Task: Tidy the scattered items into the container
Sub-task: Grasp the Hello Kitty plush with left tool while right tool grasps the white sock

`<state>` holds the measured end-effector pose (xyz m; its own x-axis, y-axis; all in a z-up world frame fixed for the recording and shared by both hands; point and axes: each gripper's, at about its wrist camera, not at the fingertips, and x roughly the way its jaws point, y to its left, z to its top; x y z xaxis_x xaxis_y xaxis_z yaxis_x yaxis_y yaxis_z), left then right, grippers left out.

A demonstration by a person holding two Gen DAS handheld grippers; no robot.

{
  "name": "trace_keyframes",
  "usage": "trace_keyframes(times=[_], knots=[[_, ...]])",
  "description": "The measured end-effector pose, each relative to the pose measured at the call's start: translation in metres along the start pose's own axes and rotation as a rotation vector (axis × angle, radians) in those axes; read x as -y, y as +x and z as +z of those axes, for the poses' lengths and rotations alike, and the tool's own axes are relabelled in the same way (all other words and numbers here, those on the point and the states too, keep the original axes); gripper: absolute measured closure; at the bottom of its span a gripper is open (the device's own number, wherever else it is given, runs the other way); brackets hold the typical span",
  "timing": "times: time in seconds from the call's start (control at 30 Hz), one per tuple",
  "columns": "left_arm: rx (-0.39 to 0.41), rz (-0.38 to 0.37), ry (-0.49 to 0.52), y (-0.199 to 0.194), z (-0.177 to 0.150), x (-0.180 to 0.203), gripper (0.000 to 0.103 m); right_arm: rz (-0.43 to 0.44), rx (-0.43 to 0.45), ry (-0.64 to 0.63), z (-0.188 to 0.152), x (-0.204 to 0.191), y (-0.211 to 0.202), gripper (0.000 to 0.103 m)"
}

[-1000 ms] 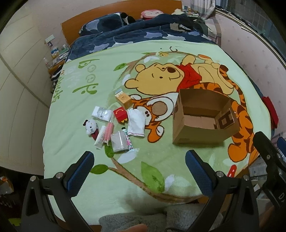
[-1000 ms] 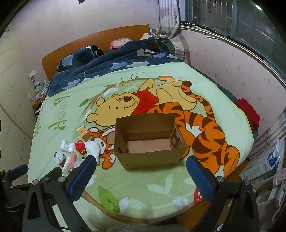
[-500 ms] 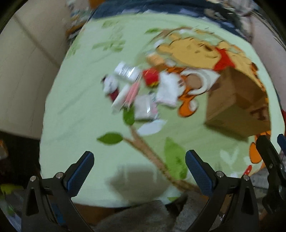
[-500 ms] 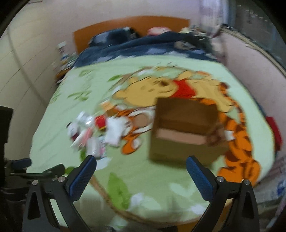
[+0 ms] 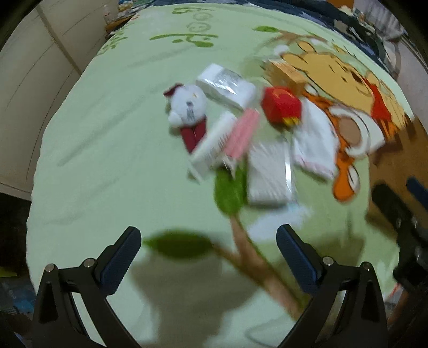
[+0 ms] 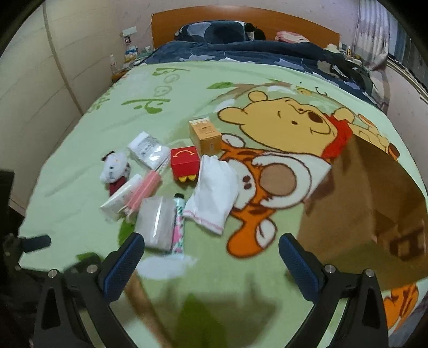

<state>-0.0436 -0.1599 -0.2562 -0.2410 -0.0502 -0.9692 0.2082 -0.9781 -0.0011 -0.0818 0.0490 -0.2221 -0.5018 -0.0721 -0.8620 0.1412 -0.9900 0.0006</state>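
Observation:
Scattered items lie on a green cartoon blanket [image 6: 112,139]: a white plush toy [image 5: 187,108] [image 6: 114,167], a red box [image 5: 281,107] [image 6: 185,162], an orange carton [image 6: 204,135], a white cloth [image 6: 214,192], a clear packet [image 6: 156,222], a pink bundle [image 5: 242,133] and a floral tube [image 6: 178,227]. The open cardboard box [image 6: 374,203] stands at the right. My left gripper [image 5: 208,254] hovers open in front of the pile, holding nothing. My right gripper [image 6: 211,257] is open too, just short of the packet and cloth.
A dark blue duvet [image 6: 254,53] and a wooden headboard [image 6: 240,18] lie beyond the blanket. Pale cupboard doors [image 6: 32,93] run along the left. The right gripper's body [image 5: 401,219] shows at the right edge of the left wrist view.
Both grippers have dropped down and closer to the pile of items, which looks much bigger now. The right view has swung left, pushing the cardboard box to its right edge. Both stayed open.

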Motion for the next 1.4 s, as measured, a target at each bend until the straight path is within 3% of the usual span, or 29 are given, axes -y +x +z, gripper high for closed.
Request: trace_keyframes(times=[0.27,0.43,0.6,0.77,0.9,0.93,1.0,1.4], knots=[[0.132,0.026,-0.051,0.047,0.086,-0.017,0.001,-0.023,0.018,0.058,0.010,0.006,0.033,0.000],[0.097,0.033,-0.063,0.084,0.112,-0.013,0.002,-0.064,0.007,0.026,0.012,0.006,0.055,0.000],[0.055,0.023,-0.061,0.110,0.119,-0.005,0.014,-0.072,0.018,0.034,0.026,0.014,0.066,0.000],[0.075,0.005,-0.070,0.116,0.125,-0.003,0.033,-0.061,0.033,0.059,0.033,0.020,0.066,0.000],[0.079,-0.038,-0.105,0.119,0.126,-0.011,0.041,-0.054,0.019,0.055,0.032,0.020,0.069,0.000],[0.078,-0.021,-0.113,0.121,0.124,-0.013,0.059,-0.053,0.019,0.056,0.032,0.020,0.070,0.000],[0.043,-0.023,-0.106,0.131,0.121,-0.017,0.060,-0.049,0.017,0.062,0.031,0.022,0.071,0.000],[0.077,0.033,-0.071,0.134,0.131,-0.002,0.069,-0.061,0.001,0.073,0.046,0.027,0.102,0.000]])
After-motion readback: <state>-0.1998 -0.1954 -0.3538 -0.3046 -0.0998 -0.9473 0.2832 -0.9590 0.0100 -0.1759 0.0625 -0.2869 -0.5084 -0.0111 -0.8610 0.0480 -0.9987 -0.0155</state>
